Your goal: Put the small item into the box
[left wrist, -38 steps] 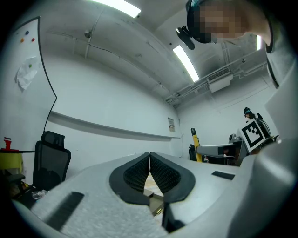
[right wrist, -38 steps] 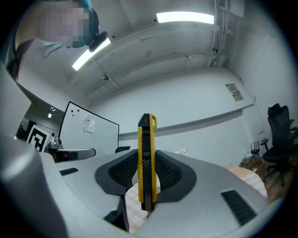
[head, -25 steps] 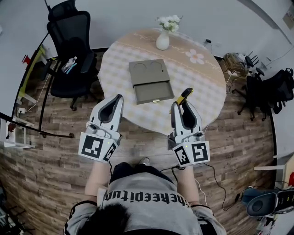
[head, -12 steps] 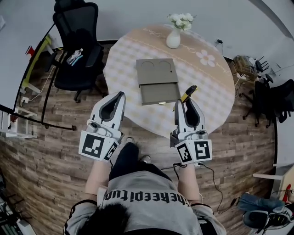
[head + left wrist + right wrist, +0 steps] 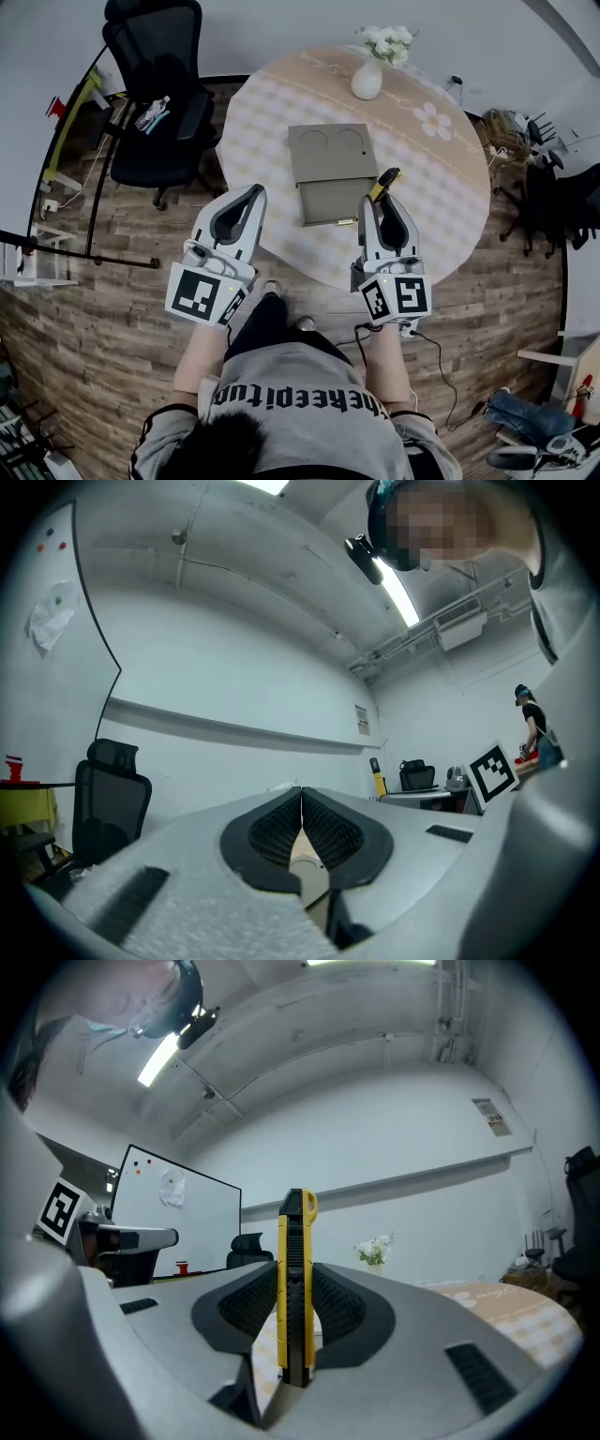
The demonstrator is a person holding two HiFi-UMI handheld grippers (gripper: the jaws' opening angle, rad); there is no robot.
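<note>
An olive-grey box point(image 5: 324, 161) lies on the round checked table point(image 5: 422, 178), its shallow drawer point(image 5: 330, 199) pulled out toward me. My right gripper point(image 5: 385, 199) is shut on a yellow and black utility knife point(image 5: 385, 182), just right of the drawer's front corner. In the right gripper view the knife point(image 5: 295, 1241) stands upright between the jaws of the right gripper point(image 5: 296, 1283). My left gripper point(image 5: 254, 192) hovers at the table's near left edge. In the left gripper view the left gripper point(image 5: 301, 797) is shut with nothing in it.
A white vase with flowers point(image 5: 367, 77) stands at the table's far side. A black office chair point(image 5: 155, 89) is to the left, and more chairs and cables point(image 5: 548, 187) to the right. Wood floor point(image 5: 103, 319) surrounds the table. A person point(image 5: 535, 726) stands far off.
The person has stepped closer to the table. Both grippers have moved forward to its near edge, and the knife now sits closer to the drawer's right corner.
</note>
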